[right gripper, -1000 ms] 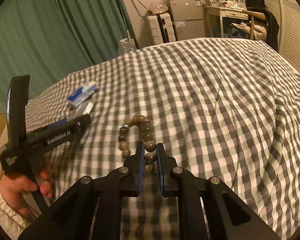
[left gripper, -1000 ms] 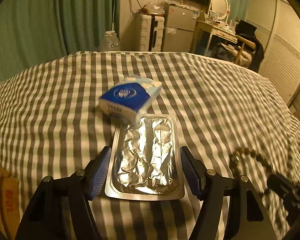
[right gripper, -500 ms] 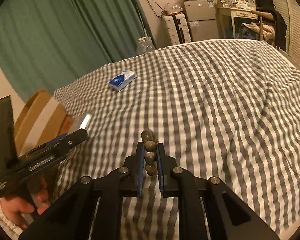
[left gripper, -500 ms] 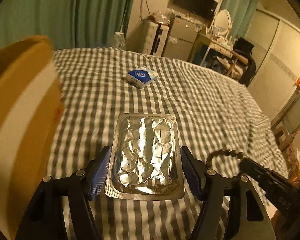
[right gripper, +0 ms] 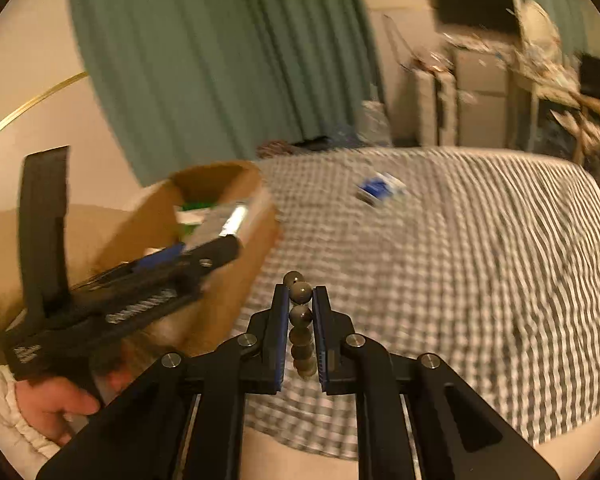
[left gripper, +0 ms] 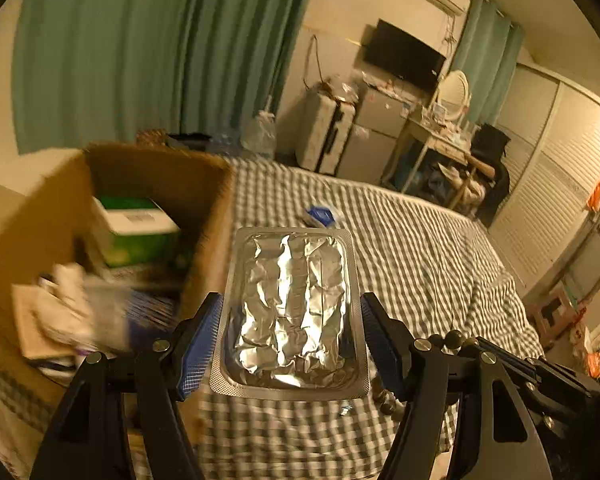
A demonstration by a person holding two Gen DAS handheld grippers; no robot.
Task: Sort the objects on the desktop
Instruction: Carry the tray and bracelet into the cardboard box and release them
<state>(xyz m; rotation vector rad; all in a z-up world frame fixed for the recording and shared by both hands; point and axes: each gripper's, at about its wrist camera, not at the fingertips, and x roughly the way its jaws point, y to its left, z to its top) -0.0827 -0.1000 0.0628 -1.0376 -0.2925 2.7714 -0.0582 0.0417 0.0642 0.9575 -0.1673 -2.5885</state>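
Carrying two things at once toward the open brown cardboard box (left gripper: 148, 184) calls for patience with both grips until each load hangs over the opening. The left gripper (left gripper: 292, 344) has its jaws spread wide and clamped on the long edges of the silver foil blister pack (left gripper: 292, 304), which lies flat between the blue pads and sits just beside the box's near wall, over the grey-and-white checked bedspread (left gripper: 420, 248). The right gripper (right gripper: 300, 332) is almost fully closed, pinching the string of dark round beads (right gripper: 301, 320), which runs up between the pads and hangs above the bedspread near the box. Inside the box a green-and-white carton (left gripper: 136, 228) and some blurred items I cannot identify already take up room, so the pack probably wants a bare patch, tilted nose-down so it slides in rather than bridging the rim. The beads look likely to swing; I would bring them low over the opening before letting go. A blue-and-white tissue packet (right gripper: 380, 190) lies on the bedspread, well apart, not yet sorted.
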